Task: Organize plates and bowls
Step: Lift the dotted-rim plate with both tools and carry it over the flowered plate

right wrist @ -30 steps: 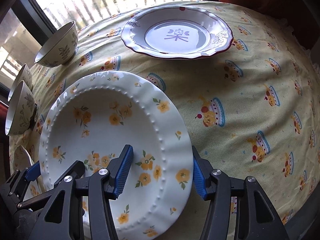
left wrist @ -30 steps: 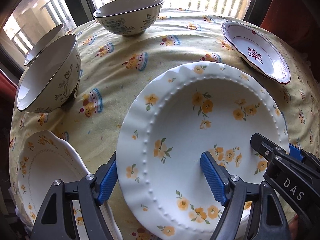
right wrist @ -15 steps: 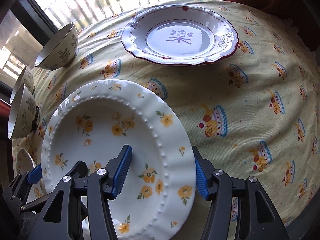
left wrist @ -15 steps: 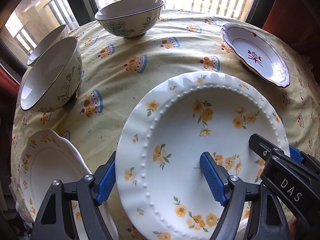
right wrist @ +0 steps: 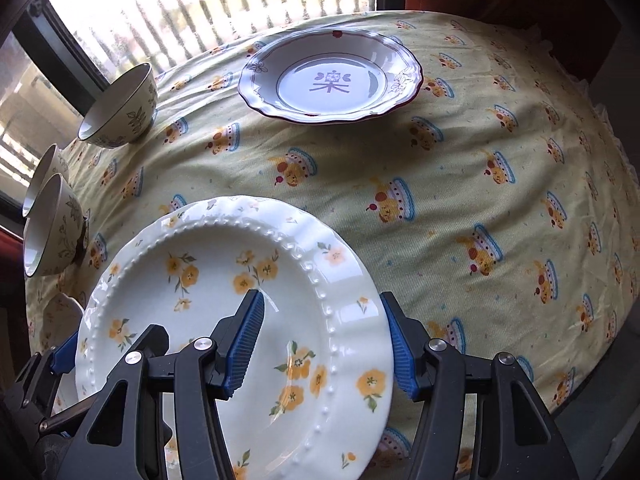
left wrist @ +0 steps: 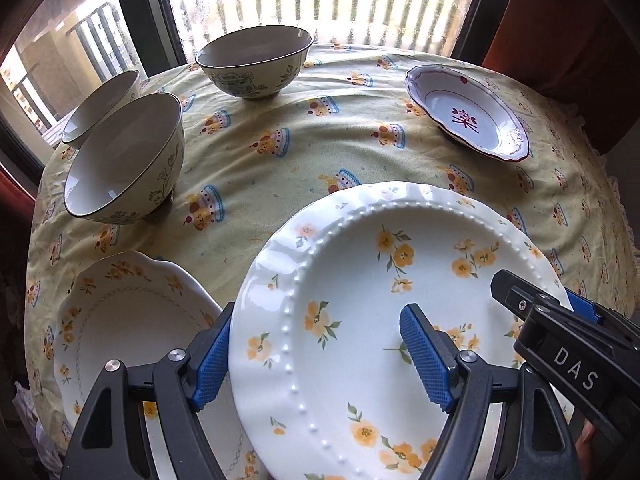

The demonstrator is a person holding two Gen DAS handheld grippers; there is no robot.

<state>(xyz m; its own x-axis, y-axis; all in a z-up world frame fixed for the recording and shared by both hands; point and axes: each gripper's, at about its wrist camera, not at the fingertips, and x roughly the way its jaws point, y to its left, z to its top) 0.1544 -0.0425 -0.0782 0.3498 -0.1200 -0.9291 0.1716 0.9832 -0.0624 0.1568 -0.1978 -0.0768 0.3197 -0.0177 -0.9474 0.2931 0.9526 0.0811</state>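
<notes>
A large white plate with yellow flowers (left wrist: 400, 300) is held above a round worktop (left wrist: 280, 168) covered in a yellow cloth printed with cupcakes. The left tool (left wrist: 320, 364) straddles the plate's left rim, one blue pad outside the edge and one over the inside. The right tool (right wrist: 324, 356) clasps the opposite rim the same way. A second flowered plate (left wrist: 132, 328) lies below on the left. Three patterned bowls (left wrist: 124, 160) sit near the window, and a red-edged plate (right wrist: 332, 76) rests at the far right.
</notes>
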